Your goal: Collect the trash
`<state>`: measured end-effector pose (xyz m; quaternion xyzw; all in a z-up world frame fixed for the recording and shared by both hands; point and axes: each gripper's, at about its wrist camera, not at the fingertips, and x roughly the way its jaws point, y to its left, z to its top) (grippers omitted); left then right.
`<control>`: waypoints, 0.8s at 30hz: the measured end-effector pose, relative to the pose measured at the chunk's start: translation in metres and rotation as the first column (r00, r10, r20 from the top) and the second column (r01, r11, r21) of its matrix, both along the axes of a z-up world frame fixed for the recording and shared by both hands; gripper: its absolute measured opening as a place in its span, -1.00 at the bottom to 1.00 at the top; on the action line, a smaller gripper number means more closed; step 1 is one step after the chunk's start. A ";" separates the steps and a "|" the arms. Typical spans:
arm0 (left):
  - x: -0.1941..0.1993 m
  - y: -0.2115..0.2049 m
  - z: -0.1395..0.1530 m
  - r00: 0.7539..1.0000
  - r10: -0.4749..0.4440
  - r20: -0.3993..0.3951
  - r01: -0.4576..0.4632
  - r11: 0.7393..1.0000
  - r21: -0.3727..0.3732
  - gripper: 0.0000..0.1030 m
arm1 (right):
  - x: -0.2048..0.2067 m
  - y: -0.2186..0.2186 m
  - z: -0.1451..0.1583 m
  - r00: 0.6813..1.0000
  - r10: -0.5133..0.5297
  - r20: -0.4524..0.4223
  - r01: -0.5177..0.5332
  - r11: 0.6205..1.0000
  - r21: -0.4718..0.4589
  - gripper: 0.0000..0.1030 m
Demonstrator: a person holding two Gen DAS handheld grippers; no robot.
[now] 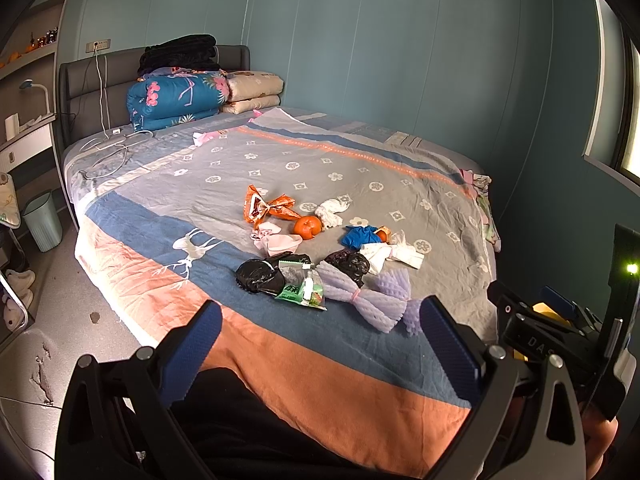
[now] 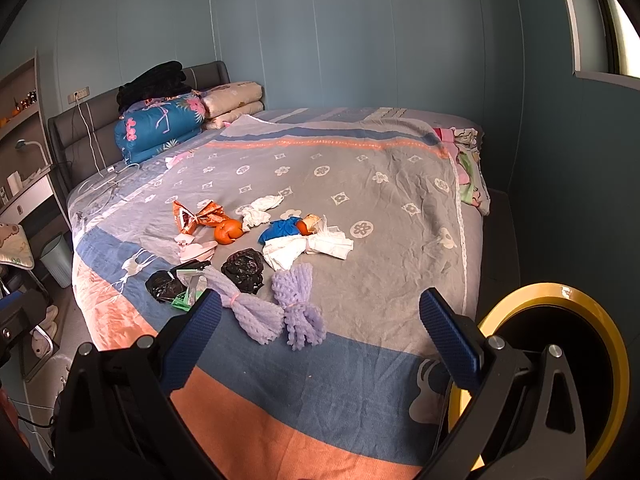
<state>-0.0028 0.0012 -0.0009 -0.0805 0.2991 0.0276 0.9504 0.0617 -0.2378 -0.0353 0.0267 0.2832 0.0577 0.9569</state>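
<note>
Litter lies in a cluster on the bedspread (image 1: 280, 344): purple foam netting (image 1: 370, 300) (image 2: 256, 312), two crumpled black bags (image 1: 258, 276) (image 2: 244, 270), a green wrapper (image 1: 302, 290), an orange snack bag (image 1: 266, 208) (image 2: 196, 214), white tissues (image 1: 390, 256) (image 2: 308, 248), a blue scrap (image 1: 360, 237) (image 2: 282, 229), pink paper (image 1: 276, 240) and an orange fruit (image 1: 307, 227) (image 2: 228, 232). My left gripper (image 1: 320, 332) hangs open short of the netting, holding nothing. My right gripper (image 2: 320, 328) is open too, over the bed's near edge by the netting.
A yellow-rimmed black bin (image 2: 552, 376) stands at the lower right beside the bed. A pale green ribbed bin (image 1: 42, 220) stands on the floor left of the bed. Folded quilts (image 1: 176, 96) and cables sit by the headboard. A desk and shelves line the left wall.
</note>
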 end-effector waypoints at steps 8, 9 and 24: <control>-0.001 0.000 -0.001 1.000 0.000 0.000 0.000 1.000 0.001 0.86 | 0.000 0.000 0.000 1.000 0.000 -0.002 0.000 1.000 0.000 0.85; -0.001 0.000 -0.001 1.000 -0.001 -0.001 0.001 1.000 0.001 0.86 | 0.000 0.000 0.000 1.000 0.000 -0.003 0.000 1.000 0.000 0.85; -0.002 0.000 -0.001 1.000 0.001 -0.002 -0.001 1.000 0.001 0.86 | 0.001 0.001 -0.001 1.000 -0.001 -0.005 0.001 1.000 -0.002 0.85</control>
